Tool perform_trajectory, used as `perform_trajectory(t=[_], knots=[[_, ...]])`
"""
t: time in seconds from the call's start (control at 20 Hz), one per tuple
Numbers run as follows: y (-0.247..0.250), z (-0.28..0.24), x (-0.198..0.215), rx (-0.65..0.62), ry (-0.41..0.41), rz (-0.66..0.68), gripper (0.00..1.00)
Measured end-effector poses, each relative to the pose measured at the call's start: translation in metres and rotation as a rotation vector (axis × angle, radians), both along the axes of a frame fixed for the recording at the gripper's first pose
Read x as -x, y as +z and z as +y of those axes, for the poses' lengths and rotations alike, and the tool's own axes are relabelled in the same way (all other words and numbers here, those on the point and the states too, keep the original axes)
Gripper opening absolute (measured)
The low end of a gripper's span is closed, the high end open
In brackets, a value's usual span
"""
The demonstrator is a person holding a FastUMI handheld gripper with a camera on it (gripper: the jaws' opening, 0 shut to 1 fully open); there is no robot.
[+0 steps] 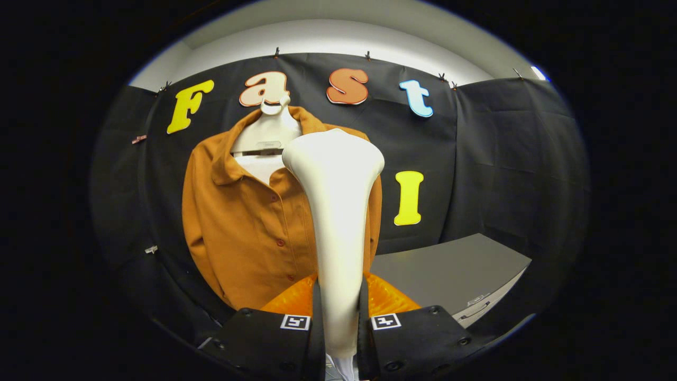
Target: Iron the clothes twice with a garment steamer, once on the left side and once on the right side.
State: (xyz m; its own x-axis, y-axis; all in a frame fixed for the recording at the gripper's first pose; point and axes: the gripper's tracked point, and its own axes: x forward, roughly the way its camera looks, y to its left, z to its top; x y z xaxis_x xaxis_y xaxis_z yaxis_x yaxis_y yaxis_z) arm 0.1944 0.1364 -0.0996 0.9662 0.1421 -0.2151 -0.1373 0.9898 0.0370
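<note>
A: What is the gripper (339, 323) doing right now?

B: Its two fingers are pressing in on the handle of the garment steamer (336, 211), one from each side, so it is grasping the steamer firmly. The handle is running up from between the fingers, with its long axis pointing up and away toward the clothes.

A: And the head?

B: The wide head is flaring out at the top, just ahead of the shirt (248, 227), apparently facing it. I cannot tell whether it is touching the cloth.

A: Where is the shirt lying from the gripper?

B: Straight ahead and a little leftward, hanging upright on a pale hanger (267, 135) against the booth wall. The steamer is overlapping the shirt's right-hand half, so I judge that side nearer for a pass.

A: Anything farther off?

B: A grey cabinet (449, 270) is sitting off to the right.
</note>
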Motion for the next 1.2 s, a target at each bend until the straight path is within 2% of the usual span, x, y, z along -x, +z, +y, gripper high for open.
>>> perform_trajectory(t=[0.55, 1.2], knots=[[-0.050, 0.012, -0.067, 0.064, -0.011, 0.048, 0.27], [-0.124, 0.015, -0.062, 0.082, -0.027, 0.129, 0.27]])
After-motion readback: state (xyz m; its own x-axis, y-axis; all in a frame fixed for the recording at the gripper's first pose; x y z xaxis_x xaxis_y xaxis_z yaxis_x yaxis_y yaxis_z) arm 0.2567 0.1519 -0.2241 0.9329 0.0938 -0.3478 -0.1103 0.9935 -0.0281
